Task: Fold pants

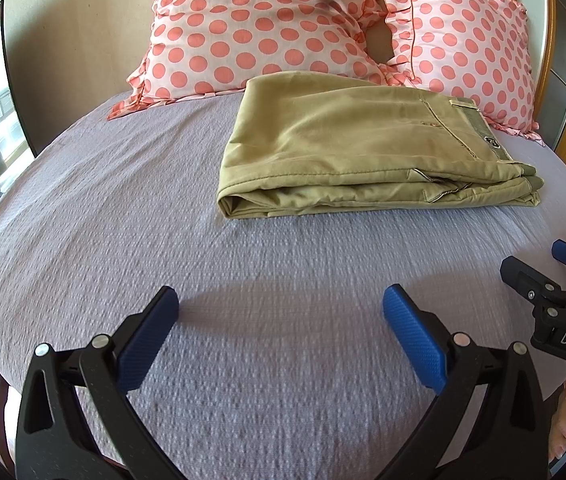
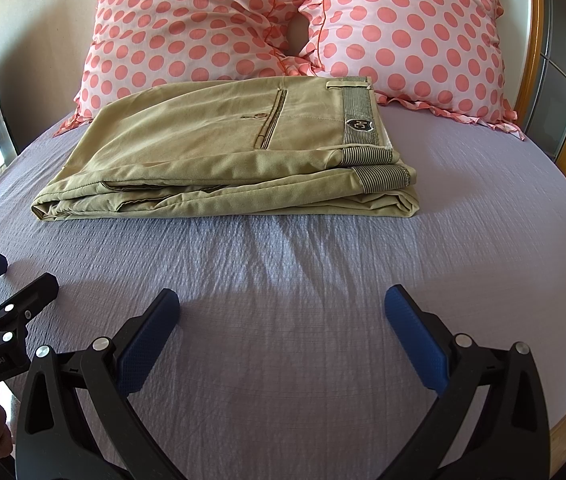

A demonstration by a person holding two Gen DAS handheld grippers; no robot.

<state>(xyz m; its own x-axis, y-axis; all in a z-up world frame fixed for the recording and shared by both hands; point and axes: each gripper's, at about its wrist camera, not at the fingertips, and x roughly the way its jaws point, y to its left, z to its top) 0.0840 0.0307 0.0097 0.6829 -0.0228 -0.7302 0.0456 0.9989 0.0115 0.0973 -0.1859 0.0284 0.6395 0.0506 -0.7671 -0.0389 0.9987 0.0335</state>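
Both grippers' fingers spread, empty, folded pants (image 2: 223, 152) hiding inner layers, pillows (image 2: 187, 28) cropped

Khaki, lilac and coral dots

Khaki pants (image 2: 219, 148) carry a black-and-cream striped waistband (image 2: 357, 114) at 3 o'clock; lilac textured bedsheet (image 2: 283, 340); pale-pink pillows (image 2: 411, 36) with coral dots at 12 o'clock; black grippers' fingertips (image 2: 415, 340) are blue.

Black left tool (image 1: 281, 306), blue textured pads (image 1: 411, 336), silver screws, right tool (image 2: 282, 306) alike
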